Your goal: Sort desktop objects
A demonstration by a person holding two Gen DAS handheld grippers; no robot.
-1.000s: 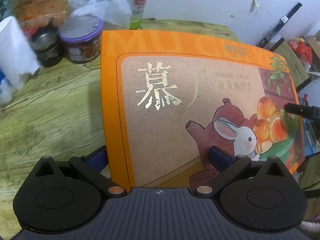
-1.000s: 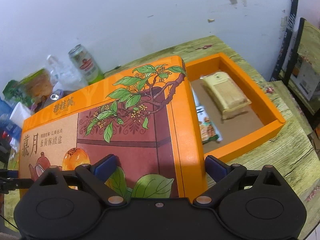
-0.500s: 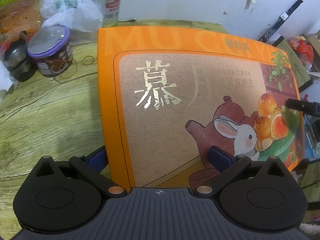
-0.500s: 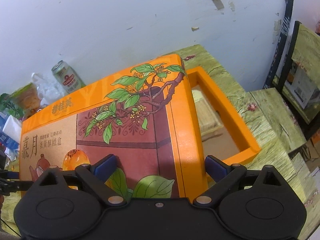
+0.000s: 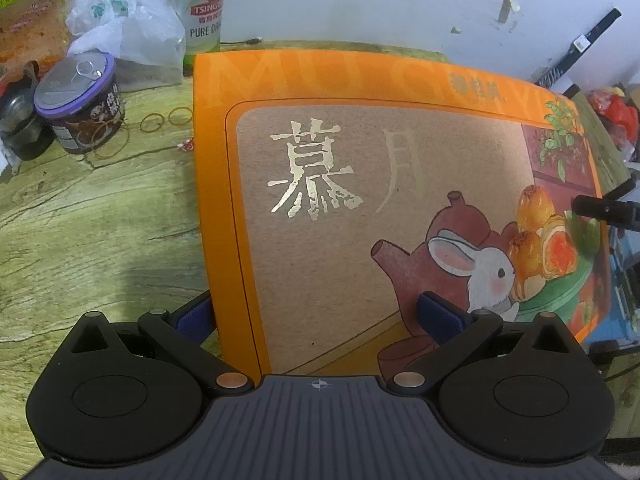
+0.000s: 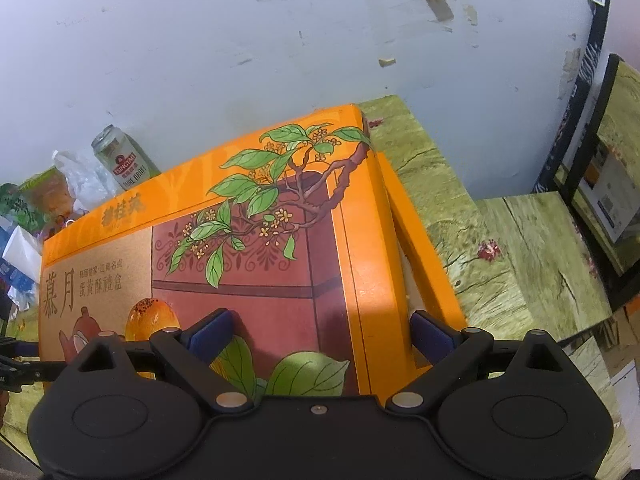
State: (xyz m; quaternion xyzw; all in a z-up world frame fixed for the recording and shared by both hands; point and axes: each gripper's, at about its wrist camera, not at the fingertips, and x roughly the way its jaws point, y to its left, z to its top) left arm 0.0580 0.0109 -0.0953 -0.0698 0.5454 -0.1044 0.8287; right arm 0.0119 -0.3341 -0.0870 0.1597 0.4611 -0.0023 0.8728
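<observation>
Filling most of both views, a large orange cardboard box lid (image 5: pixel 384 184) printed with gold characters, a white rabbit and a brown teapot is held flat over the orange cardboard box base (image 6: pixel 420 252), of which only a narrow strip of wall is seen past the lid's right edge. The left gripper (image 5: pixel 320 312) is clamped across the lid's left end, one blue pad (image 5: pixel 196 316) set against the outer side wall and the other resting on the printed top. The right gripper (image 6: pixel 320 328) is closed in the same way over the lid's right end, one blue pad (image 6: pixel 210 334) lying on the leaf picture and the other pad at the outer wall. Both tools are pointed forward along the lid toward the white wall (image 6: pixel 240 40). The wood-grain table (image 5: pixel 88 216) is shown under the box. Only in the left view are seen a dark jar with a purple rim (image 5: pixel 82 102) and loose rubber bands (image 5: pixel 160 120) on the table beside the lid. A green-and-white beer can (image 5: pixel 202 12) and a crumpled clear plastic bag (image 5: pixel 132 36) are shown in both views, behind the lid's far left corner. Only in the right view is the base revealed, together with a lower wood-grain surface (image 6: pixel 548 260) further right.
</observation>
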